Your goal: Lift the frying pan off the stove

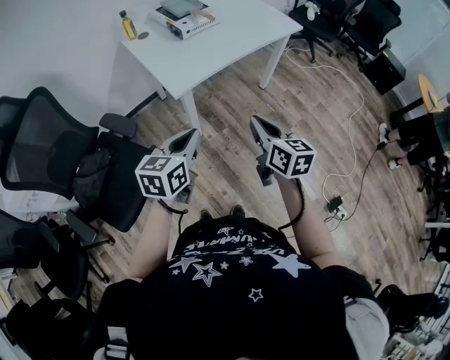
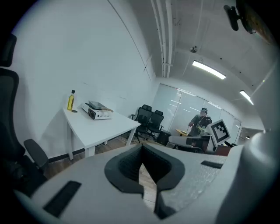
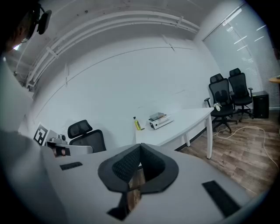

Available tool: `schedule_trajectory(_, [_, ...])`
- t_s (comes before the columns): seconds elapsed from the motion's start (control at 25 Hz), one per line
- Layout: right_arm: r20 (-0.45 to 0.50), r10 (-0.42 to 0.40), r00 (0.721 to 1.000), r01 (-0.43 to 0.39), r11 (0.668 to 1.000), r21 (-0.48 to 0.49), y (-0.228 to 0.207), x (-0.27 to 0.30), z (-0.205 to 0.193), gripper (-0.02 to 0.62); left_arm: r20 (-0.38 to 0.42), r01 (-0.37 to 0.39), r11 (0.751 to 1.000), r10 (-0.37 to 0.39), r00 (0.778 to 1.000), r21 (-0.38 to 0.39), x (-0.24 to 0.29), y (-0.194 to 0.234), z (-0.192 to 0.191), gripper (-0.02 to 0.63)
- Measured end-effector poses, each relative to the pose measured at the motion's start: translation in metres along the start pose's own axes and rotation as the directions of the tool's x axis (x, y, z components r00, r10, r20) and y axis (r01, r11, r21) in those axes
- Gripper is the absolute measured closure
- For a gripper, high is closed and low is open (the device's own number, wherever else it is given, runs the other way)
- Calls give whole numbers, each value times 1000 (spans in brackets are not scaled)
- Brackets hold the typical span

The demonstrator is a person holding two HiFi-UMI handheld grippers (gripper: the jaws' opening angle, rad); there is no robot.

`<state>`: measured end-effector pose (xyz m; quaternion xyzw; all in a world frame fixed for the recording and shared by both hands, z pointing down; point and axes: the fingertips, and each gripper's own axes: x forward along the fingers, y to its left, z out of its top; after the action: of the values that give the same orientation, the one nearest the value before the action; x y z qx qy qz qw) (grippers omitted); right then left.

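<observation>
**Left claw and right claw: both closed, nothing held, well short of the stove**

Head view: Both claws are held out in front of the body over the wooden floor. Their tips point toward the white desk and are well apart from it. The stove sits near the desk's far end, with a yellow oil bottle near it. A flat grey shape on top of the stove is taken to be the frying pan. A brownish piece at its right edge may be the handle, but it is too small to confirm. Office chairs stand to the left, and a white cable trails on the floor to the right.

Left gripper view: The pads meet at the tip, and only floor shows through the gap behind them. Stove and pan appear small on the desk at left. A person stands far back across the room.

Right gripper view: The jaws are together with nothing between them. The stove lies beyond them on the desk, and the pan's outline is not resolvable.

Judgement: The step in hand is the approach.
- Walk to the desk's open side, clear of the chairs.
- Open one claw before reaching in.
- Clamp the handle close to the pan body.
- Lift straight up, keeping the pan level.
- The spare claw could steady the stove.

Handle direction needs checking from closer.
</observation>
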<state>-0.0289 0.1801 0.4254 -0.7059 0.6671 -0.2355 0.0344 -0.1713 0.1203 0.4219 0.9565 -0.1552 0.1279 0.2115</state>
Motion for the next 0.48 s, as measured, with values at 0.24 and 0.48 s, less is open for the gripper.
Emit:
schedule_trajectory(0.24, [-4,8,1000,-8,1000,-8,-1,-5,-2,588,-4,-4,1000,4,1000,0,4,-8,-1,598])
schedule_trajectory(0.48, [-11,19,1000,-19,1000,1,-5,-12,-8,588,-17,-9,1000,9,1000,2,5,-19,-9,598])
